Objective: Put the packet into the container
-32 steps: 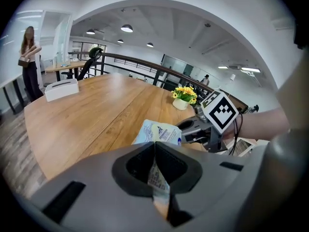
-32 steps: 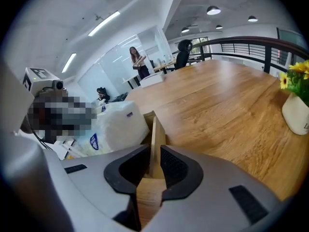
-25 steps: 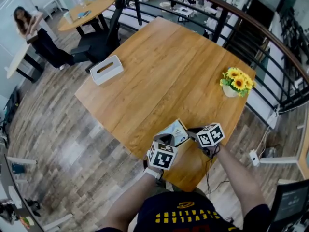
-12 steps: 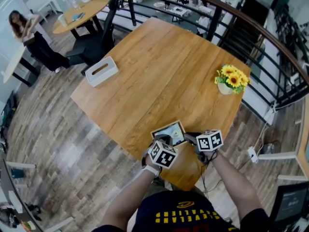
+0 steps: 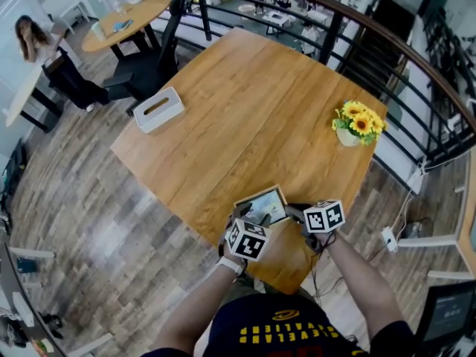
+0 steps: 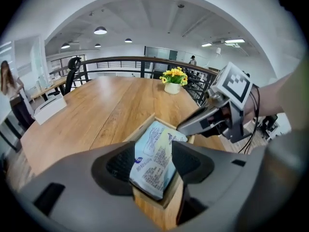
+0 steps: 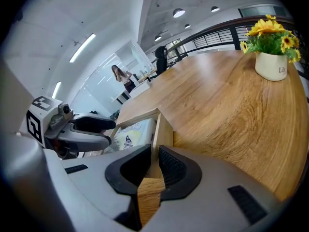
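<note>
Left gripper view: left tool (image 6: 153, 147) just opened round the packet (image 6: 154, 162), which looks soft, light, grab-by-the-edge stuff; right tool (image 7: 155, 151) pinches the container (image 7: 162, 128) wall.

The container (image 5: 258, 193) sits on the table (image 5: 253, 103) at its near edge, and the packet (image 5: 262, 207) lies in it with one end up over the near rim. A pot of flowers (image 5: 355, 129) stands at the table's right side, well behind the container; a tissue box (image 5: 158, 108) lies near the left edge. Past the far left corner stands a chair (image 5: 152, 62), a round table (image 5: 130, 17) behind it, a person (image 5: 67, 76) further left. A railing (image 5: 332, 30) curves behind the table.
</note>
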The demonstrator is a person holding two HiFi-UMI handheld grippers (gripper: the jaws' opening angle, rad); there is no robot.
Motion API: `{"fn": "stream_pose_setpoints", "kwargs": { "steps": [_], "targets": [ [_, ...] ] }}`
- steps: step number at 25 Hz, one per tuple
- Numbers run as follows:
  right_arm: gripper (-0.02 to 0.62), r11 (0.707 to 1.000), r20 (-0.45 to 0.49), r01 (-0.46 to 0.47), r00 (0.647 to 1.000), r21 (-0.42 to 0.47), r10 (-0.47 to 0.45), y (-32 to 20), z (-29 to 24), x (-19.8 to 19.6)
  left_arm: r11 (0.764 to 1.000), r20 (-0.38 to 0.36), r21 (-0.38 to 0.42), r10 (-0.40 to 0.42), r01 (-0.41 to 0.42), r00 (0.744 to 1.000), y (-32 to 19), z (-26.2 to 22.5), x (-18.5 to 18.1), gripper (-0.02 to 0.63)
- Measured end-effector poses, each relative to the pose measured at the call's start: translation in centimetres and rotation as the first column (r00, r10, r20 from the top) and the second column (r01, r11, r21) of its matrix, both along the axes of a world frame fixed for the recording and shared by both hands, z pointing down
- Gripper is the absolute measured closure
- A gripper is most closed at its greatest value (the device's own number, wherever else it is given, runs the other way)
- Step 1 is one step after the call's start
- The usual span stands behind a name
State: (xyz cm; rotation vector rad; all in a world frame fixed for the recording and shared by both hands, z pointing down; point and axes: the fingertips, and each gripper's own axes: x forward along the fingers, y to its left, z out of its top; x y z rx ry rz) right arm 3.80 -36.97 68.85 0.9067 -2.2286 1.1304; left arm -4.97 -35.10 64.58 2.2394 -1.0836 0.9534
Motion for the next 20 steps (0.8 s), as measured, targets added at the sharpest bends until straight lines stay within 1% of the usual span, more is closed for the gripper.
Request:
{"fn": "stream_pose_setpoints", "kwargs": {
  "steps": [3,5,6,7,8,9,11,12,13,14,16,17,20],
  "targets": [
    [0.538,1.000,0.006,0.002,1.000,0.004,-0.002,0.0,0.0,0.0,0.998,-0.068,0.030,-0.058,0.060,0.996,0.2,-2.1,-1.2,0.379],
    [0.537,1.000,0.012,-0.005,1.000,0.014,0.005,-0.1,0.0,0.0,0.993,-0.109,0.034,-0.108,0.112,0.988,0.5,-3.5,-2.5,0.379],
    [0.538,0.999,0.018,-0.026,1.000,0.025,0.026,-0.2,-0.2,0.1,0.990,-0.135,0.028,-0.135,0.139,0.982,0.8,-4.0,-3.2,0.380],
    [0.537,0.997,0.026,-0.068,0.997,0.043,0.067,-0.6,-0.7,0.5,0.986,-0.162,0.019,-0.161,0.166,0.974,1.2,-4.4,-3.8,0.380],
    [0.538,0.989,0.037,-0.131,0.991,0.067,0.129,-1.1,-1.5,1.3,0.981,-0.185,0.009,-0.187,0.192,0.965,1.6,-4.7,-4.6,0.380],
    [0.537,0.974,0.053,-0.207,0.978,0.095,0.203,-1.7,-2.5,2.3,0.976,-0.203,-0.002,-0.214,0.218,0.956,2.0,-5.0,-5.4,0.379],
    [0.538,0.926,0.109,-0.348,0.936,0.145,0.334,-2.8,-5.3,4.5,0.961,-0.235,-0.031,-0.275,0.276,0.932,2.8,-5.4,-7.2,0.380],
    [0.538,0.904,0.148,-0.398,0.914,0.156,0.376,-3.1,-6.9,5.2,0.952,-0.255,-0.054,-0.306,0.302,0.917,3.3,-5.7,-8.0,0.380],
    [0.538,0.888,0.190,-0.433,0.895,0.152,0.404,-3.0,-8.3,5.6,0.943,-0.280,-0.079,-0.331,0.322,0.901,3.8,-6.0,-8.6,0.380],
    [0.538,0.879,0.232,-0.458,0.877,0.135,0.421,-2.6,-9.5,6.0,0.938,-0.308,-0.099,-0.345,0.331,0.887,4.3,-6.2,-8.9,0.380],
    [0.538,0.876,0.302,-0.474,0.852,0.092,0.429,-1.3,-11.4,6.0,0.941,-0.367,-0.116,-0.339,0.319,0.867,5.4,-6.9,-8.7,0.380],
    [0.538,0.884,0.324,-0.459,0.852,0.089,0.410,-0.4,-12.2,5.7,0.946,-0.396,-0.112,-0.323,0.304,0.860,5.9,-7.6,-8.4,0.380],
    [0.539,0.917,0.340,-0.366,0.892,0.159,0.298,2.3,-14.9,3.9,0.967,-0.477,-0.069,-0.249,0.247,0.843,7.0,-10.4,-6.9,0.382]
  ]
}}
